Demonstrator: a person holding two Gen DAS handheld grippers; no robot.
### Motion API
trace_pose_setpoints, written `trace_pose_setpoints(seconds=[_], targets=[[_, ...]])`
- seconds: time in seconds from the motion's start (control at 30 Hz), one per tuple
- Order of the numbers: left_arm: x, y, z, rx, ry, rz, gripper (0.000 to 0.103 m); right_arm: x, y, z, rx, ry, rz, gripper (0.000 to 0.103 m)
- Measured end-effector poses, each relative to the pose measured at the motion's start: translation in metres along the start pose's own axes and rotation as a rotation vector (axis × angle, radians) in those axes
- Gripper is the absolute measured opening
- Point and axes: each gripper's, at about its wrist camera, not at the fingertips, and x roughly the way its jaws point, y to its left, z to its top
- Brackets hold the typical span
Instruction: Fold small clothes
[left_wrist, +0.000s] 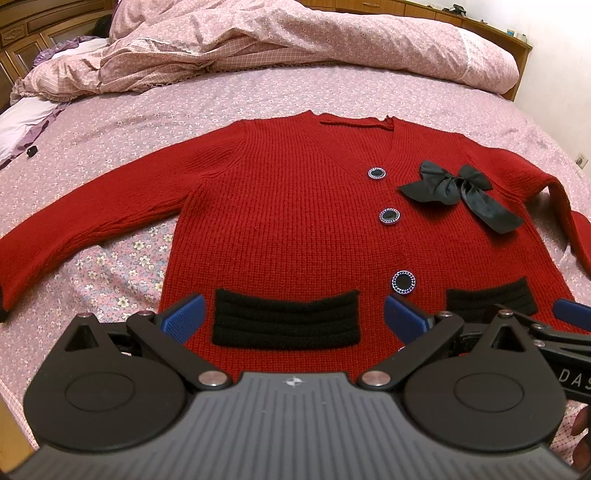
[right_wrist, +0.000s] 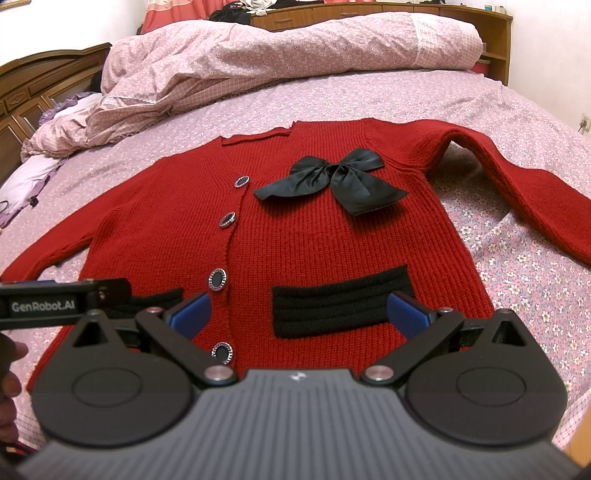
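We count one red cardigan (right_wrist: 295, 236) with four buttons (right_wrist: 217, 278), two black pockets (right_wrist: 338, 304), one black bow (right_wrist: 332, 182), and two grippers (right_wrist: 299, 314).

My fingers (left_wrist: 183, 316) are ribbed blue pads on black linkage arms with silver pivot screws; behind them sit round black housings and a grooved grey body.

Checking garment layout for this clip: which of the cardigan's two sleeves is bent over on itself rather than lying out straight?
The sleeve on the black bow's side: it humps up and doubles back near the shoulder. The other sleeve runs out flat across the bedsheet.
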Motion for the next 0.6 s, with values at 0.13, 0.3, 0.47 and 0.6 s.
trace_pose_setpoints(seconds=[0.13, 0.3, 0.47, 0.6], targets=[[0.0, -0.0005, 0.0003, 0.001, 0.0, 0.001, 0.103, 0.0, -0.0001, -0.0001, 0.0, 0.0, 0.0, 0.103], [0.0, -0.0006, 0.0004, 0.001, 0.0, 0.001, 0.103, 0.0001, -0.0002, -0.0001, 0.0, 0.0, 0.0, 0.103], [0.0002, 0.0007, -0.001, 0.0, 0.002, 0.002, 0.103, 0.0, -0.0003, -0.0001, 0.001, 0.0, 0.001, 0.103], [0.002, 0.0018, -0.0022, -0.004, 0.01, 0.003, 0.103, 0.0001, -0.0007, -0.0008, 0.003, 0.001, 0.001, 0.103]])
